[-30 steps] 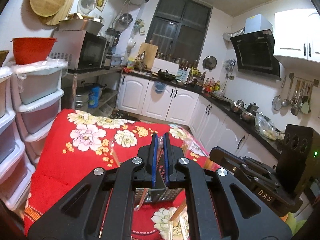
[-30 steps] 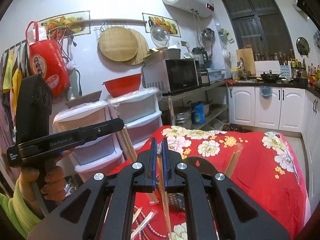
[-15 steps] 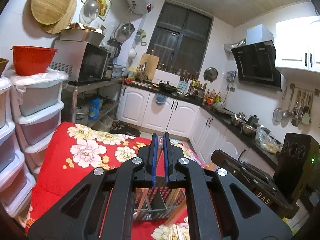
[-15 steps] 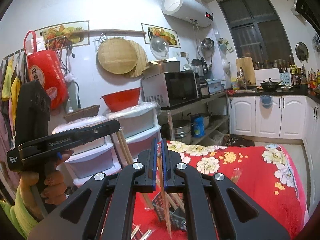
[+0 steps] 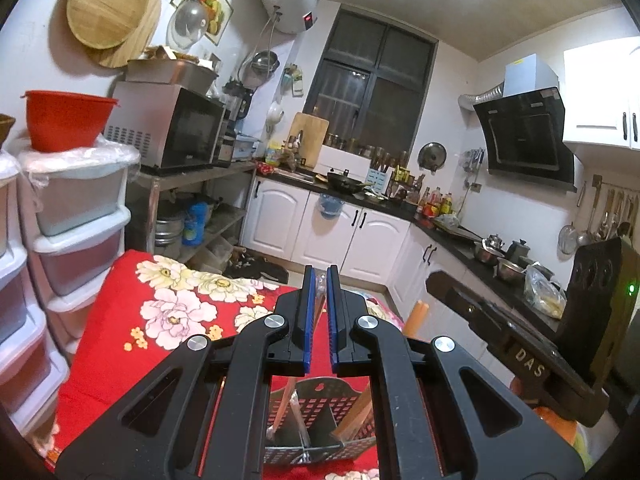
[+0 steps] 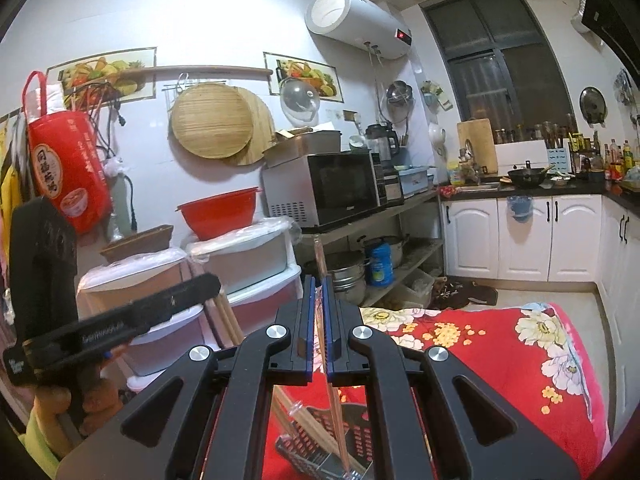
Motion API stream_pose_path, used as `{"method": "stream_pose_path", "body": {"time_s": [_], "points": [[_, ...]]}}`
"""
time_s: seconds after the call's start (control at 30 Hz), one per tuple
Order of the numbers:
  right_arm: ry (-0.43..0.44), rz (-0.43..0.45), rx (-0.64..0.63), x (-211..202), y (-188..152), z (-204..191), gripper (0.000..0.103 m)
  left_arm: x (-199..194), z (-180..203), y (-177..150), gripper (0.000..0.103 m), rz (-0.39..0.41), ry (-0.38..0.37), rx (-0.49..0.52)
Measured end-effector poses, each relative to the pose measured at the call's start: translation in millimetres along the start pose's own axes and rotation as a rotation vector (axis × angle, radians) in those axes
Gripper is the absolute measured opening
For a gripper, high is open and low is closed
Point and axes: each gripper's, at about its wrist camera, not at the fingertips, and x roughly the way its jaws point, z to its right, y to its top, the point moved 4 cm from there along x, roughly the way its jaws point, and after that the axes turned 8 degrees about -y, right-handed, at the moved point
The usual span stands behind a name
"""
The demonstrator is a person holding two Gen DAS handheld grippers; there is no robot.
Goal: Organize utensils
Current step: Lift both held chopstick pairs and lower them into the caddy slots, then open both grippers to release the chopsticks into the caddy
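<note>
In the left wrist view my left gripper (image 5: 319, 280) is shut on a clear-wrapped chopstick (image 5: 320, 286) whose brown shaft runs down into the perforated metal utensil holder (image 5: 316, 408) below it. In the right wrist view my right gripper (image 6: 318, 285) is shut on another clear-wrapped chopstick (image 6: 333, 392). Its tip pokes above the pads and its lower end reaches into the same holder (image 6: 316, 454), where more chopsticks (image 6: 298, 420) lean. Each view shows the other gripper off to the side: the right one (image 5: 520, 344), and the left one (image 6: 112, 328) in a hand (image 6: 52, 408).
The holder stands on a table with a red flowered cloth (image 5: 132, 344). Stacked plastic drawers (image 5: 76, 216) with a red basin (image 5: 66, 120) flank the table's left side. A microwave (image 6: 324, 192) on a shelf, white cabinets (image 5: 332, 232) and a countertop with pots lie beyond.
Both grippers have risen and drawn back with their chopsticks. The holder and cloth sit lower in both views, and more of the wall and ceiling shows. Both grips stay shut.
</note>
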Motion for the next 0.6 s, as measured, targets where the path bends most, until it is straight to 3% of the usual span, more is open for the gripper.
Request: {"method": "stream_pose_path", "body": {"time_s": [0.6], "points": [[-0.024,-0.033,0.012,40,-25,11,0.004,26,-13,-31,0.002,-0.020,0.005,-0.009]]}}
